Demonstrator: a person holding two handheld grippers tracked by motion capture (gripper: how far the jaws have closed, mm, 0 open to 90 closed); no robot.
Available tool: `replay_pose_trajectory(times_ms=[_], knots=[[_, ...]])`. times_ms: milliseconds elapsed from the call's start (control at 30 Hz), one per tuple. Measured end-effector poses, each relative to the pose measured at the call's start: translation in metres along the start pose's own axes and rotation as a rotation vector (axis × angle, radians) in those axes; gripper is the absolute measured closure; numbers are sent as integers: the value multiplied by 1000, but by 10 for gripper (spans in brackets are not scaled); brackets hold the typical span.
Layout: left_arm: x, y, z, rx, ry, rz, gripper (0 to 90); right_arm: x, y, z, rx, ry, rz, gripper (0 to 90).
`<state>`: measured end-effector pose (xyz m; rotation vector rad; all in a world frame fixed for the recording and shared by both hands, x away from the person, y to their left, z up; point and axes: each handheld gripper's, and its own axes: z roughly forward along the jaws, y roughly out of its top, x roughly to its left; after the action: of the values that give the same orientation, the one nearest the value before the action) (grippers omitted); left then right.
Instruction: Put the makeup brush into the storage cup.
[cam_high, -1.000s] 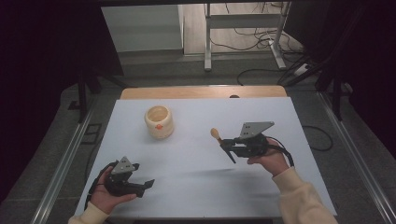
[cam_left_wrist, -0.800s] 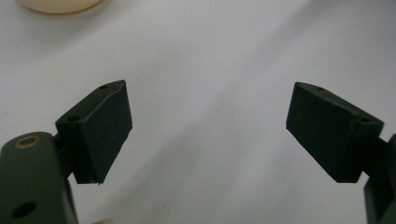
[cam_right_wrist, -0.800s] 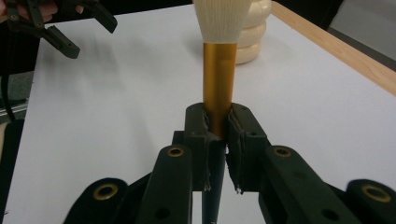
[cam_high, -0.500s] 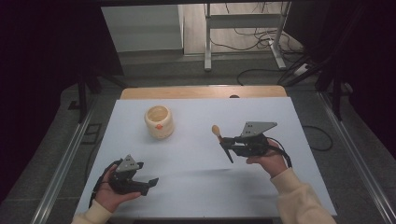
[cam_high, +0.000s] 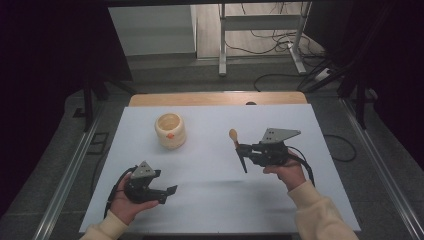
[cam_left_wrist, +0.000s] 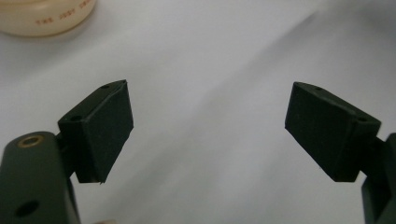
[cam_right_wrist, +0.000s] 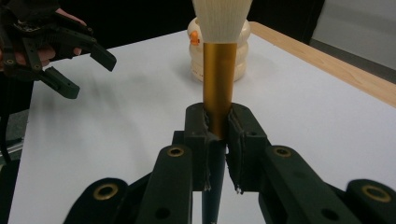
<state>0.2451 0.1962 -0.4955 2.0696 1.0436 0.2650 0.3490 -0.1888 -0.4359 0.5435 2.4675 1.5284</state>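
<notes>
The right gripper (cam_high: 243, 150) is clenched on a makeup brush (cam_right_wrist: 218, 88), its gold ferrule pinched between the 2 jaws and its pale bristle head raised above the white table (cam_high: 210, 175); no shift from the 2 earlier pictures is noted there. The left gripper (cam_high: 167, 192) has been carried slightly across the table toward the middle, with its jaws spread and nothing between them. The cream jar (cam_high: 170, 131) stands apart, untouched. A placing of the brush into the jar is judged not yet begun.
</notes>
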Motion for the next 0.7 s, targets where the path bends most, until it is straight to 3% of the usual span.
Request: replay_pose_trajectory(times_ms=[400,700], knots=[[-20,25,17,-14,-34,54,160,2,0,1,-17,3,-6,791],[-26,37,27,-21,-58,61,161,2,-2,3,-26,5,0,791]])
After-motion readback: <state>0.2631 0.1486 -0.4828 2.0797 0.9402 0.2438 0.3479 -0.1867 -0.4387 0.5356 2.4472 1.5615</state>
